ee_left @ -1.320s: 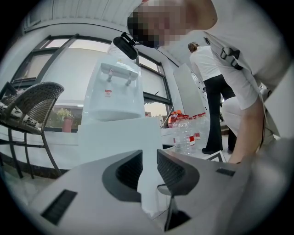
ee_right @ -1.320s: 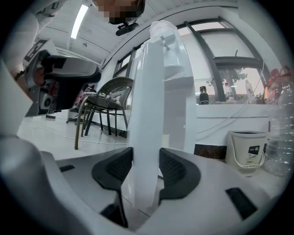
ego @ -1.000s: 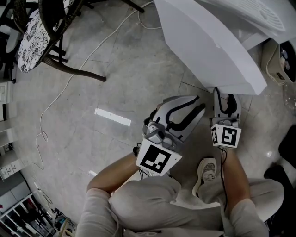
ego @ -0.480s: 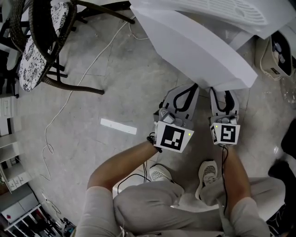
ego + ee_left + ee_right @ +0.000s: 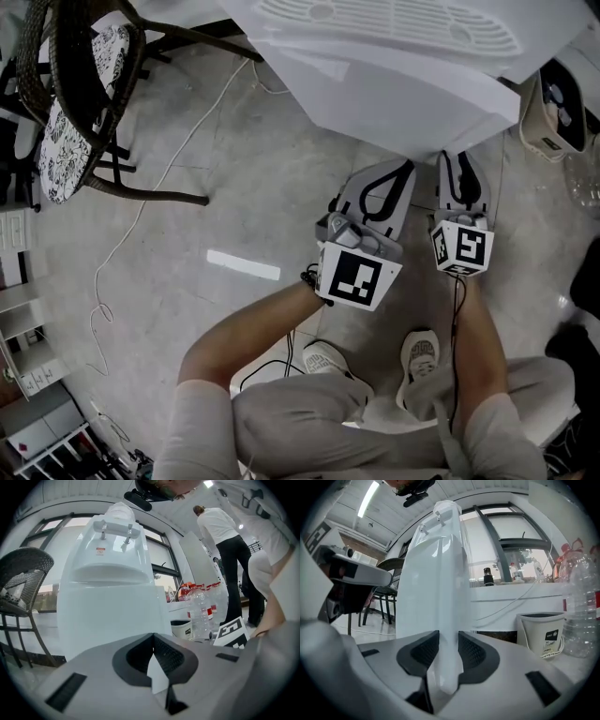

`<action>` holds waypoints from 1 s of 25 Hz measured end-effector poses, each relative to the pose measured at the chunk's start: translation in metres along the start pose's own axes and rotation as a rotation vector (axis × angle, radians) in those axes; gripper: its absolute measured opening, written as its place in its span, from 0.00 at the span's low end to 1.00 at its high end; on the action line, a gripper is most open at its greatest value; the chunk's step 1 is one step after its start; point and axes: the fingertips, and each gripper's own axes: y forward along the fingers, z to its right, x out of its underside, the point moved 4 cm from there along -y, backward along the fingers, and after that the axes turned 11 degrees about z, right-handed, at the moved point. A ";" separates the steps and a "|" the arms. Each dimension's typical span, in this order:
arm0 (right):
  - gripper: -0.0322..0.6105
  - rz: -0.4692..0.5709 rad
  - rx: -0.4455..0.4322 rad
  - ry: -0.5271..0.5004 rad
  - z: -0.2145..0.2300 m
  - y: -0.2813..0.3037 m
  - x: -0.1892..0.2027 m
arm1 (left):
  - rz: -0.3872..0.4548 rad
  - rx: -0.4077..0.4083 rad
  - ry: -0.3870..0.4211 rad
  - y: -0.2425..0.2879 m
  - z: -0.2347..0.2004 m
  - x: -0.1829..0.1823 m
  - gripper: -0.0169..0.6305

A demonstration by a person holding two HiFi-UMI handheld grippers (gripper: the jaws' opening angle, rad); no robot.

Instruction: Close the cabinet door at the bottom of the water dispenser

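The white water dispenser [image 5: 394,37] stands at the top of the head view, and its bottom cabinet door [image 5: 403,103] lies swung in close to the body. My right gripper [image 5: 459,157] reaches the door's free edge. In the right gripper view that edge [image 5: 447,620] stands upright between the pads and fills the gap; the jaws of my right gripper [image 5: 449,644] have just been closing on it. My left gripper [image 5: 403,169] is beside it, shut with nothing between its fingers. The left gripper [image 5: 153,641] faces the dispenser's front [image 5: 108,602].
A wicker chair [image 5: 84,103] and a white cable [image 5: 141,216] are on the floor at left, near a white strip [image 5: 244,265]. A beige appliance [image 5: 553,117] sits right of the dispenser. A bucket [image 5: 541,634] and bottles [image 5: 581,616] stand beyond. A person [image 5: 229,541] stands behind.
The cabinet door has swung in toward the dispenser. Both grippers moved forward with it, and the left gripper slid right to sit next to the right one.
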 end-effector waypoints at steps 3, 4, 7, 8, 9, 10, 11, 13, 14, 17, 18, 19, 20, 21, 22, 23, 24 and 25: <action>0.26 0.013 0.014 -0.004 0.004 0.005 -0.003 | -0.002 -0.005 -0.001 -0.002 -0.001 0.002 0.04; 0.26 0.014 0.017 -0.005 0.005 0.007 -0.004 | -0.003 -0.004 0.002 -0.003 -0.001 0.002 0.04; 0.26 0.012 0.029 -0.007 0.008 0.012 -0.003 | -0.003 0.002 0.011 -0.004 -0.001 0.003 0.04; 0.26 0.012 0.032 -0.009 0.009 0.013 -0.003 | -0.001 0.003 0.012 -0.004 -0.001 0.003 0.04; 0.26 0.013 0.035 -0.011 0.011 0.015 -0.003 | 0.001 0.004 0.013 -0.004 -0.001 0.003 0.04; 0.26 0.014 0.038 -0.013 0.012 0.017 -0.003 | 0.003 0.003 0.014 -0.004 -0.002 0.002 0.04; 0.25 0.015 0.041 -0.014 0.013 0.019 -0.003 | 0.004 0.002 0.014 -0.004 -0.003 0.002 0.04; 0.25 0.017 0.048 -0.012 0.015 0.024 -0.005 | 0.006 0.003 0.011 -0.004 -0.005 0.002 0.04; 0.25 0.018 0.052 -0.009 0.017 0.025 -0.006 | 0.007 0.004 0.009 -0.004 -0.005 0.002 0.04; 0.25 0.026 0.055 -0.008 0.019 0.030 -0.008 | 0.006 0.004 0.004 -0.004 -0.006 0.003 0.04; 0.25 0.030 0.058 -0.006 0.020 0.032 -0.008 | 0.005 0.002 0.001 -0.004 -0.007 0.004 0.04; 0.25 0.034 0.064 -0.001 0.021 0.034 -0.009 | 0.002 -0.001 -0.004 -0.003 -0.007 0.006 0.04; 0.25 0.038 0.073 0.006 0.022 0.035 -0.009 | -0.001 -0.003 -0.010 -0.003 -0.007 0.007 0.04; 0.24 0.041 0.081 0.012 0.023 0.036 -0.010 | -0.002 -0.005 -0.014 -0.003 -0.007 0.007 0.04; 0.24 0.042 0.087 0.017 0.023 0.036 -0.011 | -0.002 -0.006 -0.015 -0.003 -0.008 0.007 0.04; 0.24 0.041 0.088 0.018 0.024 0.037 -0.011 | -0.001 -0.007 -0.015 -0.003 -0.009 0.007 0.04; 0.24 0.040 0.088 0.019 0.023 0.037 -0.011 | -0.001 -0.010 -0.016 -0.004 -0.010 0.007 0.04; 0.24 0.040 0.087 0.020 0.023 0.037 -0.011 | -0.002 -0.013 -0.017 -0.005 -0.011 0.007 0.04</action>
